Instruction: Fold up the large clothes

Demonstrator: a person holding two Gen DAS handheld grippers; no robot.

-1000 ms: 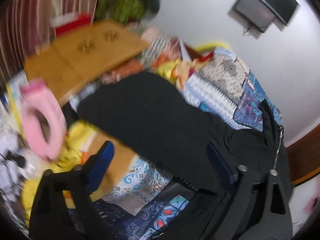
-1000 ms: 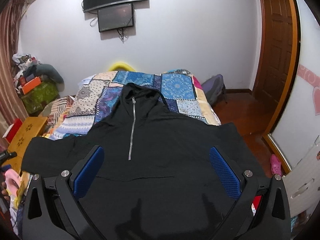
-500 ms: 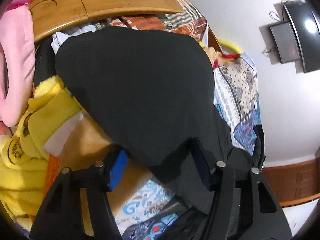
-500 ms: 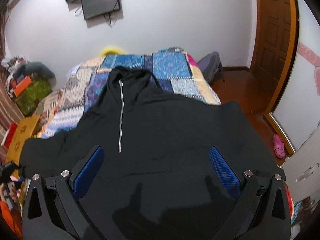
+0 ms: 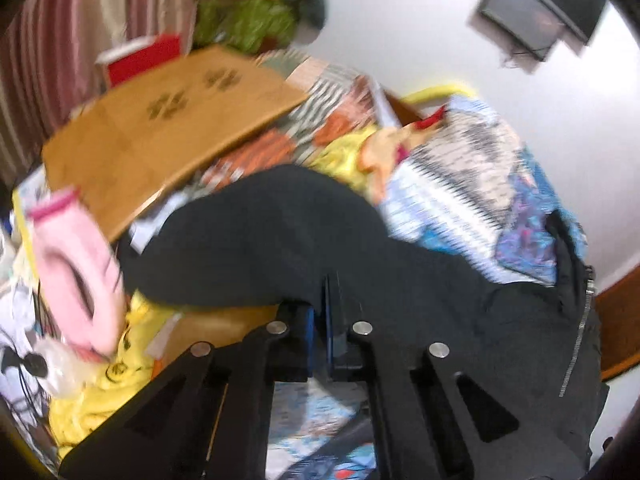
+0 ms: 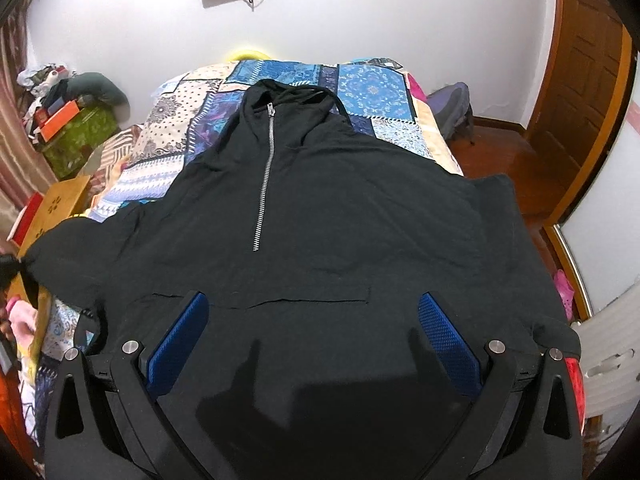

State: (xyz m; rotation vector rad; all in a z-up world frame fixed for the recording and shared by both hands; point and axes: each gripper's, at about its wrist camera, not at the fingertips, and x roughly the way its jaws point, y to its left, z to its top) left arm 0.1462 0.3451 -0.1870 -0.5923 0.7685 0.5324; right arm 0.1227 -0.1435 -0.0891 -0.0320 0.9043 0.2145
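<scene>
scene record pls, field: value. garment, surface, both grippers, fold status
garment: black hoodie, zipper up, spread flat
surface: patchwork quilt on bed
left gripper: shut on the hoodie's sleeve edge at the bed's side; view blurred
right gripper: open, over the hoodie's hem, nothing between pads
nearby: wooden tray table, pink slipper
fold status: no fold visible yet
</scene>
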